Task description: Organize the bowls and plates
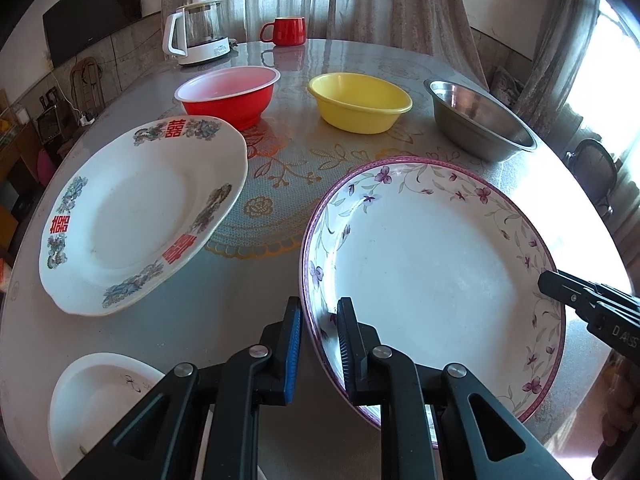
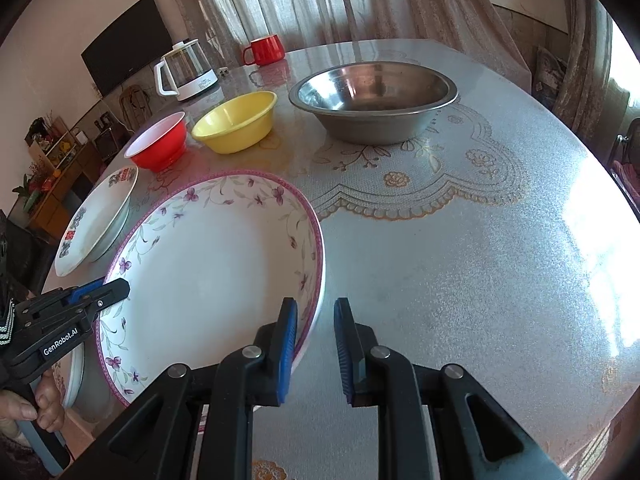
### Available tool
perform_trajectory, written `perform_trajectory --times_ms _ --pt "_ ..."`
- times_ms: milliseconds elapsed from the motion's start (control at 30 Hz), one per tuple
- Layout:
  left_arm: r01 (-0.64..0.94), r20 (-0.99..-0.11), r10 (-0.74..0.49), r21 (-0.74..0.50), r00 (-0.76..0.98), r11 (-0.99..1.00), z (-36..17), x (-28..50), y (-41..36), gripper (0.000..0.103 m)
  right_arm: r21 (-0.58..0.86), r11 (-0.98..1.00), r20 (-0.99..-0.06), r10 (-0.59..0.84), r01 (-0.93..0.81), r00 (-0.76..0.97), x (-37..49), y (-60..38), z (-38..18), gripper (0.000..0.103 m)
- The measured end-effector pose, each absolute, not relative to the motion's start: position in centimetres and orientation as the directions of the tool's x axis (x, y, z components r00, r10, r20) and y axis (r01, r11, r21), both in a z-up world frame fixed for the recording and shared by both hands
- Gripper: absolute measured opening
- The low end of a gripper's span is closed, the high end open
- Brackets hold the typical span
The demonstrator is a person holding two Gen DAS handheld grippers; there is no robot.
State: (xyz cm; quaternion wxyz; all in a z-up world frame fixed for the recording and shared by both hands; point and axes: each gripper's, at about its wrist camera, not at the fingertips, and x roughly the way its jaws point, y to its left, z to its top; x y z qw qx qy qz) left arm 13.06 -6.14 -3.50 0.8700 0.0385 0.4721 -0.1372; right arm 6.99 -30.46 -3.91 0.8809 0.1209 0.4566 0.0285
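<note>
Floral plate point(image 1: 436, 276): purple-rimmed, with a vine-and-blossom border; you held it between both grippers at the near part of the table point(image 2: 460, 280), tilted rather than flat (whether its far edge touched the table, I could not tell).
Left gripper point(image 1: 318, 344): your jaws stood narrow, clamped on the plate's near left rim, one finger outside the rim and one inside.
Right gripper point(image 2: 316, 344): jaws narrow, closed on the plate's right rim (the left wrist view showed its tip at that edge).
Double-happiness plate point(image 1: 144, 212): white with red characters, just left of the floral plate, apart from it, one side raised.
White dish point(image 1: 100, 404): at the near left edge, partly hidden behind your left gripper.
Bowls: red bowl point(image 1: 228, 96), yellow bowl point(image 1: 360, 102) and steel bowl point(image 1: 480, 124) stood in a row beyond the plates, each apart from the next.
Far edge: glass kettle point(image 1: 200, 32) and red mug point(image 1: 286, 31).
Hand point(image 2: 44, 404): gripped the left tool's handle.
</note>
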Motion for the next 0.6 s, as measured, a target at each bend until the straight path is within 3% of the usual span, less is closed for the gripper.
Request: perform_trajectory --times_ms 133,400,600 --pt "0.252 -0.807 -0.239 -0.116 0.54 0.961 -2.5 12.5 -5.1 0.018 0.216 0.974 -0.816 0.145 0.064 0.56 7.5 -30.2 -4.0 0.019" --pt "0.181 -0.792 -0.235 -0.159 0.563 0.971 -1.4 12.4 -1.9 0.018 0.226 0.969 -0.76 0.11 0.102 0.641 7.6 -30.4 -2.1 0.021" --pt "0.167 -0.772 -0.244 -0.18 0.587 0.97 -0.3 12.3 -0.1 0.018 0.304 0.951 -0.71 0.194 0.047 0.677 8.5 -28.8 -0.9 0.021"
